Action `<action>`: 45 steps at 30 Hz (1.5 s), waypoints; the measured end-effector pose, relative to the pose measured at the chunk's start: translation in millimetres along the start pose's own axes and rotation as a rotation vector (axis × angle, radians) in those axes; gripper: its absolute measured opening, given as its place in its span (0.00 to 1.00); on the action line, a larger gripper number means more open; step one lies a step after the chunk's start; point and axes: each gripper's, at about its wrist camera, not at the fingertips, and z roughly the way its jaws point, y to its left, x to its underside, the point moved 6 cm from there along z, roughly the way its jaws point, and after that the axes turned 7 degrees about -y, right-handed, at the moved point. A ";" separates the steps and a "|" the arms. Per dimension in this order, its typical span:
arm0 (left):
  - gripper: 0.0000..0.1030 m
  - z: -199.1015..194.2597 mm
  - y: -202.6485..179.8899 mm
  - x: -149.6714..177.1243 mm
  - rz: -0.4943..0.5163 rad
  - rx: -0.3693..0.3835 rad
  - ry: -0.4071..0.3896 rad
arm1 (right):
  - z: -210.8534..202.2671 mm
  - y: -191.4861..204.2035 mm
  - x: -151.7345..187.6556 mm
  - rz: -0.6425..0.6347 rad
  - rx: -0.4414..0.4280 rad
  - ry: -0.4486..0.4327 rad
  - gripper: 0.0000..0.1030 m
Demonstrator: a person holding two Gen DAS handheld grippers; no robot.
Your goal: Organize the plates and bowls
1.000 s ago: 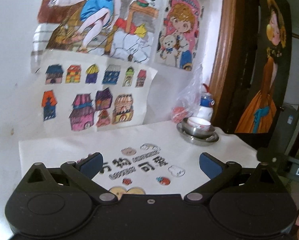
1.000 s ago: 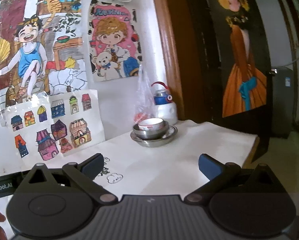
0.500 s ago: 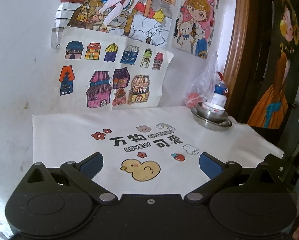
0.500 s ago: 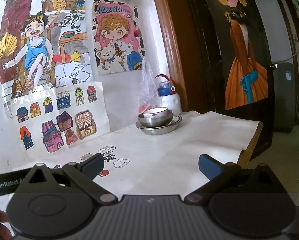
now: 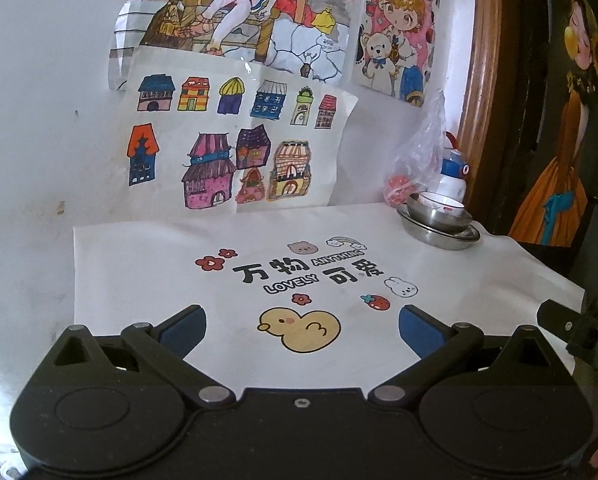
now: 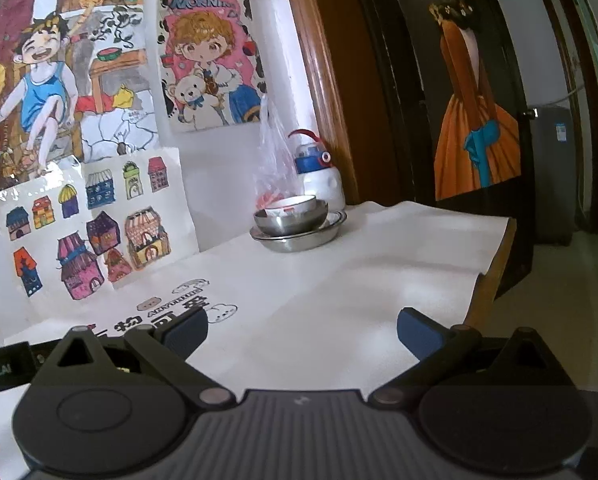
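Left wrist view: the left gripper [image 5: 302,328] hangs above a table, its blue-padded fingers [image 5: 183,328] spread wide with nothing between them. Below lies a white tablecloth [image 5: 147,264] printed with a yellow duck [image 5: 301,330], flowers and lettering. At the far right corner sits the stack: a small white ceramic bowl [image 5: 441,205] nested in a shiny steel bowl [image 5: 439,219], both resting on a shallow steel plate [image 5: 439,236]. Just behind stand a crinkled clear plastic bag [image 5: 421,152] and a white bottle [image 5: 455,178] with a blue cap. Coloured house drawings [image 5: 235,148] on paper hang on the far wall.

Right wrist view: the right gripper [image 6: 302,330] is likewise wide open and empty, held over the smooth cloth. The stack of white bowl [image 6: 295,205], steel bowl [image 6: 291,222] and steel plate [image 6: 299,238] sits far ahead near the wall, well apart from the fingers. To the right stands a curved wooden door frame [image 6: 323,92].
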 end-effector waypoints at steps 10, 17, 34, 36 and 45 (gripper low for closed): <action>0.99 16.3 4.8 1.4 0.010 -0.012 0.001 | 23.5 1.8 10.1 0.015 -0.005 0.026 1.00; 0.99 30.7 4.8 7.1 0.015 -0.010 0.029 | 31.2 2.7 14.6 0.029 -0.019 0.040 1.00; 0.99 33.1 5.3 9.9 0.022 -0.009 0.043 | 32.0 10.4 21.2 0.023 -0.047 0.057 1.00; 0.99 33.1 5.7 9.9 0.021 -0.010 0.043 | 32.1 10.4 21.2 0.025 -0.045 0.058 1.00; 0.99 33.0 5.8 10.8 0.022 -0.008 0.047 | 31.6 8.4 21.2 0.031 -0.040 0.056 1.00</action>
